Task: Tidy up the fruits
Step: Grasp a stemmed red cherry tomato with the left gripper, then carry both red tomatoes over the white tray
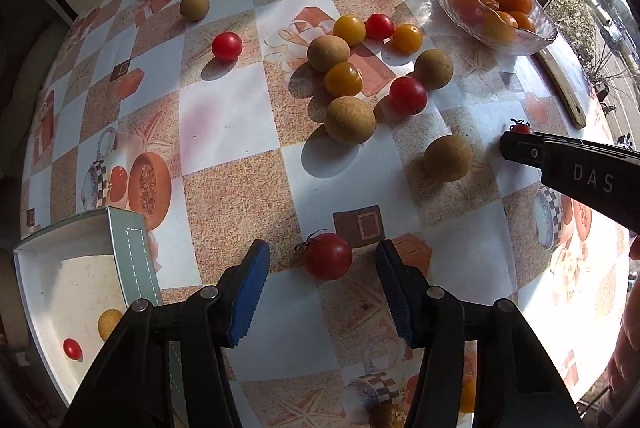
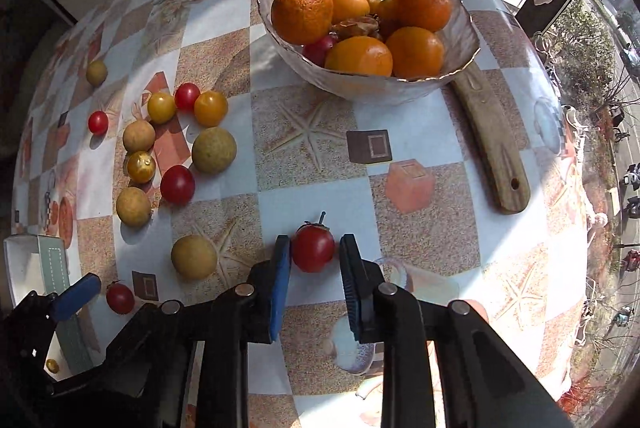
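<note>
Two claws point down at the table. At its left edge, a white box [image 1: 60,280], partly hidden behind the left claw [image 1: 322,288], holds two small fruits; that claw stands partly apart around a red tomato [image 1: 329,256], untouched. The right claw [image 2: 314,262] grips another stemmed tomato [image 2: 313,248]; beyond, a glass bowl [image 2: 464,40] hides some fruit under oranges.

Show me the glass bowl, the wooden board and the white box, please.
glass bowl [image 2: 400,90]: right wrist view, front wall.
wooden board [image 2: 490,144]: right wrist view, middle of the handle.
white box [image 1: 60,280]: left wrist view, bare floor inside.
</note>
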Motion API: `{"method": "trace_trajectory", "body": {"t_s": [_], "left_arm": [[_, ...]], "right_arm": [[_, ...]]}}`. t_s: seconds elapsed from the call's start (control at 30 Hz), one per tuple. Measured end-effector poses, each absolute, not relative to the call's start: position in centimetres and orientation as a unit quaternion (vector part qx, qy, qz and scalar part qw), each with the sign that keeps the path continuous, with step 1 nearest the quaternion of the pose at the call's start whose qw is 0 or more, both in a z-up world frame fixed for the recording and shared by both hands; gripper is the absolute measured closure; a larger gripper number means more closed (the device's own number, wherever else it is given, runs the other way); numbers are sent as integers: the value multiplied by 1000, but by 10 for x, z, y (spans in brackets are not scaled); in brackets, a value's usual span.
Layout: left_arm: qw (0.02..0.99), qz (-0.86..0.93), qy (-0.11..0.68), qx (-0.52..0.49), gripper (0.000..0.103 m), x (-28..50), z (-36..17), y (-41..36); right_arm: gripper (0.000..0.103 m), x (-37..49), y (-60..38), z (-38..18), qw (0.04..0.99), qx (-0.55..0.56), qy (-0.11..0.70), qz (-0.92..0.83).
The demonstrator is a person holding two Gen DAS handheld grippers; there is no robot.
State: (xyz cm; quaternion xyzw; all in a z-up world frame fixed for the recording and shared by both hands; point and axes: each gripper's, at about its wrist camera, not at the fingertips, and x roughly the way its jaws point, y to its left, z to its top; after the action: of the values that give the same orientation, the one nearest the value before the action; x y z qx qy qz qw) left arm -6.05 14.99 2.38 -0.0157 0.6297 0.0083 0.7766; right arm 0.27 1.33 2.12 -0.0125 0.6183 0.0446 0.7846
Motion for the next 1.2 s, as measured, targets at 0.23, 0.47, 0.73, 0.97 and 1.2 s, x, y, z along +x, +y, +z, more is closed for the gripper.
{"method": "trace_trajectory", "body": {"t_s": [0.23, 0.47, 0.73, 0.97, 1.2], "left_arm": [[774, -24, 630, -53, 79, -66, 32, 150], [780, -44, 620, -73, 79, -88, 58, 155], [788, -41, 609, -82, 79, -124, 85, 168], [789, -1, 606, -100, 79, -174, 97, 210], [780, 54, 609, -129, 79, -223, 95, 263]], "right_arm": [[81, -16, -8, 30, 777, 31, 626, 65], [81, -67, -9, 38, 767, 55, 634, 82], [81, -106, -1, 55, 760, 63, 640, 100], [81, -129, 23, 70, 756, 42, 643, 118], [81, -150, 75, 77, 747, 12, 645, 160]]}}
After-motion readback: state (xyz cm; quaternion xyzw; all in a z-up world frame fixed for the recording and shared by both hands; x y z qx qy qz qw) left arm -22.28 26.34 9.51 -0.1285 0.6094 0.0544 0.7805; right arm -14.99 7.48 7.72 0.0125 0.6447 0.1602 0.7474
